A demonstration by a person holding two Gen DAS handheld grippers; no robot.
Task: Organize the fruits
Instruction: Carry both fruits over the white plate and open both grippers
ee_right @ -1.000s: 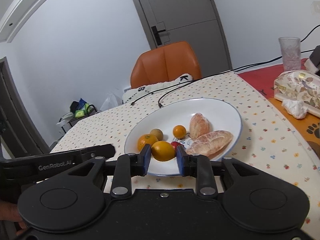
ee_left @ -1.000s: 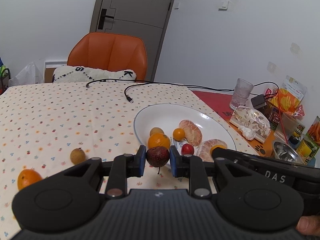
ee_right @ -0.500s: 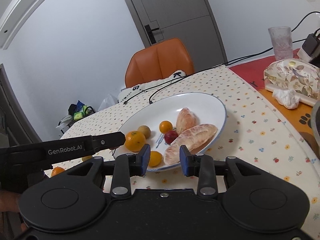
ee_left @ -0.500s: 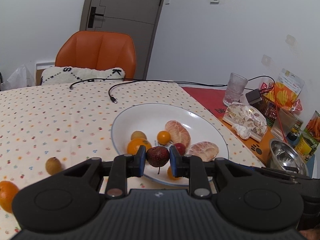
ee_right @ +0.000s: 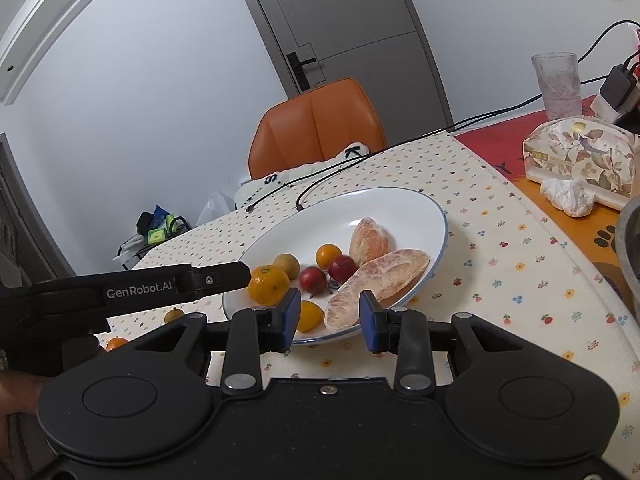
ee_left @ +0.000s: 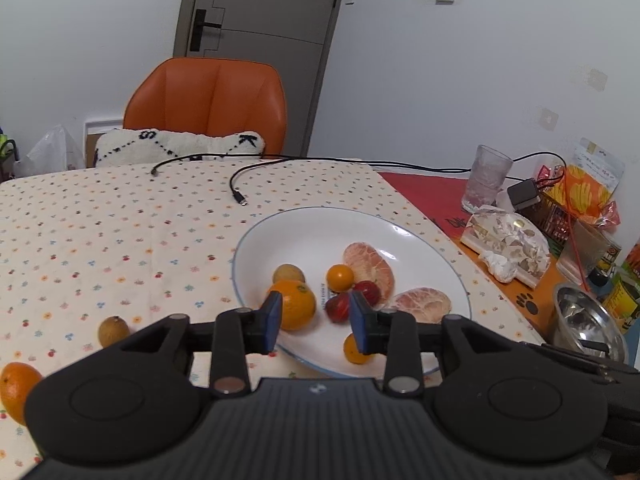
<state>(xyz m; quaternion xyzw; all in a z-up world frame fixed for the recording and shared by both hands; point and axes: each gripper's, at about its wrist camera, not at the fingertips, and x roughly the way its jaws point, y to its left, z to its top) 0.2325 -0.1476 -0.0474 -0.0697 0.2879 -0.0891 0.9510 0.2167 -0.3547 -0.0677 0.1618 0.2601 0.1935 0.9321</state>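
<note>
Hovering at the near rim of the white plate [ee_left: 400, 229], the left gripper [ee_left: 316, 322] has its jaws released, with nothing between the blue pads. The right gripper [ee_right: 329, 316] is also spread wide and grasps nothing; it hangs just before the same plate [ee_right: 404, 204].

Nearest in the plate lies a small yellow fruit [ee_right: 310, 315], close to the near rim. Beside it is a long peeled pomelo segment [ee_right: 376, 286]. A little farther there is a mandarin [ee_right: 268, 285] with a green stem mark, and two dark red fruits [ee_right: 313, 279] [ee_right: 342, 267] which lie next to each other. Behind them sit a brownish round fruit [ee_right: 287, 265], a small orange fruit [ee_right: 328, 256] and a second peeled segment [ee_right: 369, 240].

Two fruits are outside the plate, on the dotted cloth of the tabletop [ee_left: 100, 220], at the left: an orange [ee_left: 18, 390] near the edge and a brown longan-like fruit [ee_left: 114, 331] a little farther.

Farther on the tabletop, a black cable [ee_left: 240, 184] lies behind the plate. To the right are a steel bowl [ee_left: 586, 330], a flowered tissue pack [ee_left: 508, 240] and a glass [ee_left: 484, 178]. Beyond the tabletop stands an orange chair [ee_left: 208, 104] with a white cushion [ee_left: 180, 146], before a grey door [ee_left: 260, 40].
</note>
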